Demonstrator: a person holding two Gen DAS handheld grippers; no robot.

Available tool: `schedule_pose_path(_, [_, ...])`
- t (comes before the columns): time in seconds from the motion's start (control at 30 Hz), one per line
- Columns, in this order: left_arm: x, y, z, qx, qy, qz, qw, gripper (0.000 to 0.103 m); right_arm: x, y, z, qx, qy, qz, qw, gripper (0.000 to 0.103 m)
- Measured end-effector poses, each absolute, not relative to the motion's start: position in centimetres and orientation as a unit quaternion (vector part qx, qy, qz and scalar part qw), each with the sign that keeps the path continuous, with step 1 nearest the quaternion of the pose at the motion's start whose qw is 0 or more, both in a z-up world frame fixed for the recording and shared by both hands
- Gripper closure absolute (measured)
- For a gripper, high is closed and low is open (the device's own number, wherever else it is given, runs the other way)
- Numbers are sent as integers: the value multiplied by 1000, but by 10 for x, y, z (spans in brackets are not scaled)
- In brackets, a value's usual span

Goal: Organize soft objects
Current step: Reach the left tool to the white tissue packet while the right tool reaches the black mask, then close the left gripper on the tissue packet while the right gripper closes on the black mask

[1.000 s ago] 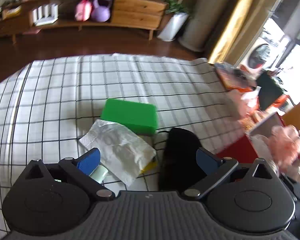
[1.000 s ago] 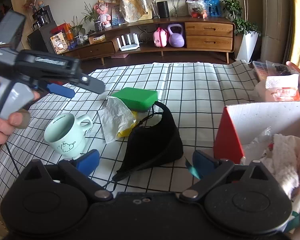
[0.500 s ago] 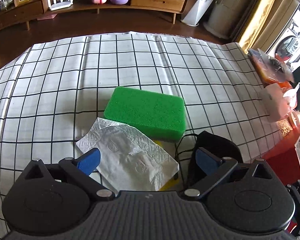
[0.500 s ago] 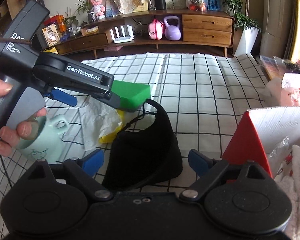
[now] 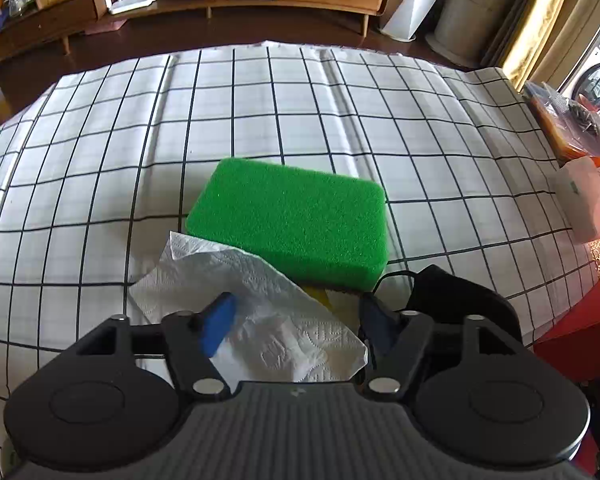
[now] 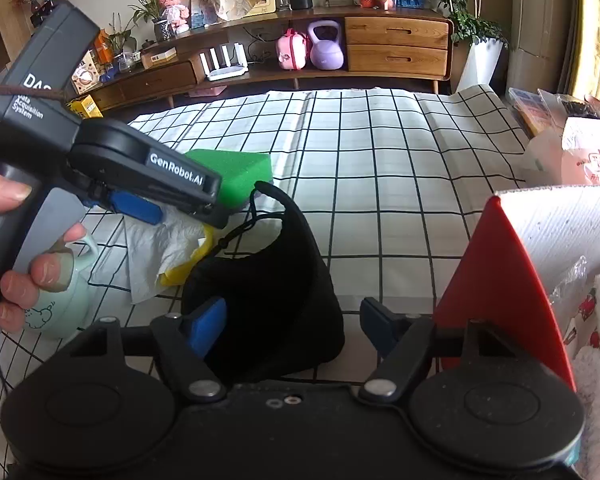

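A white paper napkin (image 5: 268, 320) lies crumpled on the checked cloth against a green sponge (image 5: 288, 220), with a yellow scrap (image 5: 320, 296) under it. My left gripper (image 5: 296, 320) hangs low over the napkin. Its jaws are closing with the napkin between them, and the pads do not press it. A black face mask (image 6: 268, 280) lies just right of the napkin. My right gripper (image 6: 290, 324) straddles the mask's near end, jaws closing. Its left pad is at the mask's edge and its right pad stands clear. The left gripper (image 6: 176, 216) also shows in the right wrist view, held by a hand (image 6: 20, 272).
A red box (image 6: 496, 280) with a white inner wall holds soft items at the right, close to the right gripper. A mint mug (image 6: 60, 308) stands at the left behind the hand. Packets (image 5: 572, 128) crowd the cloth's far right edge. A wooden sideboard (image 6: 396, 48) stands beyond.
Both grippers have come down and closer to the cloth, the left over the napkin, the right over the mask. Both pairs of jaws have narrowed.
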State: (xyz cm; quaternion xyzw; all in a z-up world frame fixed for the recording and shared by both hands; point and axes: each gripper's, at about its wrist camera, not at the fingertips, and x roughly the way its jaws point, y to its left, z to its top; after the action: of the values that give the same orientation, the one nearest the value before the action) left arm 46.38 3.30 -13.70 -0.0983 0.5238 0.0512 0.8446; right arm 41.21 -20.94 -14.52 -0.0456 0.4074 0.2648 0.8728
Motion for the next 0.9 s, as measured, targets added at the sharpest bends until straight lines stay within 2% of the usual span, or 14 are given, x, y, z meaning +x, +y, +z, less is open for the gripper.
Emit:
schedule_pose_path(0.23, [462, 39, -142, -119, 524, 59, 841, 56, 413, -212, -147, -44, 405, 256, 876, 42])
schedule_pose_path(0.37, [457, 42, -140, -136, 520, 55, 841, 62, 414, -214, -147, -42, 408, 251, 877, 56])
schedule_pose_path(0.57, [449, 46, -134, -150, 514, 53, 843, 71, 415, -216, -148, -40, 411, 241, 878, 68])
schedule_pose_path(0.77, [445, 49, -133, -155, 506, 57, 847, 92, 409, -216, -146, -47, 404, 236, 883, 81])
schedule_pose_path(0.9, [440, 50, -131, -147, 498, 61, 853, 98, 405, -216, -142, -50, 395, 232, 888, 92])
